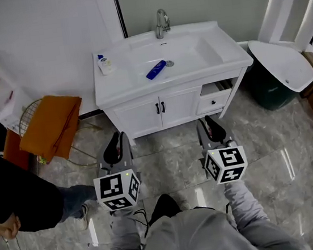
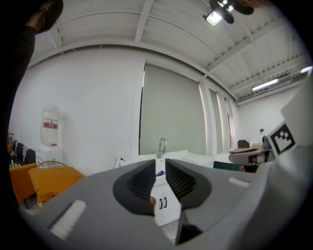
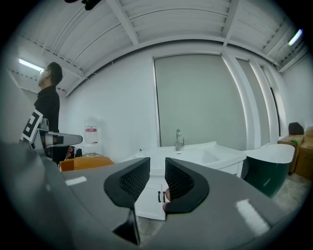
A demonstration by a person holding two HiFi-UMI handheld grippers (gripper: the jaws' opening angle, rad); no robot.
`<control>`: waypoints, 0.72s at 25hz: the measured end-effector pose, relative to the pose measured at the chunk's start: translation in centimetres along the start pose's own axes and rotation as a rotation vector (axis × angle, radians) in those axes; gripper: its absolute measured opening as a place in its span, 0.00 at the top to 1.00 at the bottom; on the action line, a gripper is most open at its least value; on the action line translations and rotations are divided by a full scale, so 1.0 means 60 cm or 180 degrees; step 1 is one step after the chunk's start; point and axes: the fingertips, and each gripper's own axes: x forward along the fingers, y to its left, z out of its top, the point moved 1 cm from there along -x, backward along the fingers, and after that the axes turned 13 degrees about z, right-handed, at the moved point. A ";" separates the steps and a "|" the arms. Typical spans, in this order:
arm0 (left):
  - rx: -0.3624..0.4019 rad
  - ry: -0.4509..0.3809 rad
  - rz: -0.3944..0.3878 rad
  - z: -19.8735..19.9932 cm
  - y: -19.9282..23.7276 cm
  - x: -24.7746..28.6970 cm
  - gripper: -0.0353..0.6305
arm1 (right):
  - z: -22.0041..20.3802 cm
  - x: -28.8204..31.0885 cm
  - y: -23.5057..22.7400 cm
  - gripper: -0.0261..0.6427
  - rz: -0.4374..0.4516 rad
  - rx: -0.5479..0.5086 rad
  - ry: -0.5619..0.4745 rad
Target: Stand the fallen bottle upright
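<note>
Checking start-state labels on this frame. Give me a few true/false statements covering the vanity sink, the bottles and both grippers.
1. The blue plastic bottle lies on its side in the white sink basin. True.
2. The left gripper is shut on the blue bottle. False: it is shut but empty, and well short of the white vanity cabinet.
3. The right gripper has nothing between its jaws. True.
4. The orange cloth hangs on the chrome faucet. False: it is draped over a wire basket on the floor, left of the cabinet.
5. A white bottle with a blue cap sits on the countertop left of the basin. True.
</note>
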 end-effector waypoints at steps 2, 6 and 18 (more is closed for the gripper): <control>0.0018 -0.0001 0.0009 -0.001 0.003 0.034 0.77 | -0.003 0.029 -0.017 0.84 0.0002 0.0027 0.0016; 0.0055 0.0026 -0.0012 -0.010 0.011 0.118 0.77 | -0.006 0.102 -0.053 0.84 -0.0035 0.0013 0.0048; 0.0144 0.0067 -0.0221 -0.005 0.089 0.443 0.77 | 0.040 0.402 -0.148 0.84 -0.0206 -0.0166 0.0204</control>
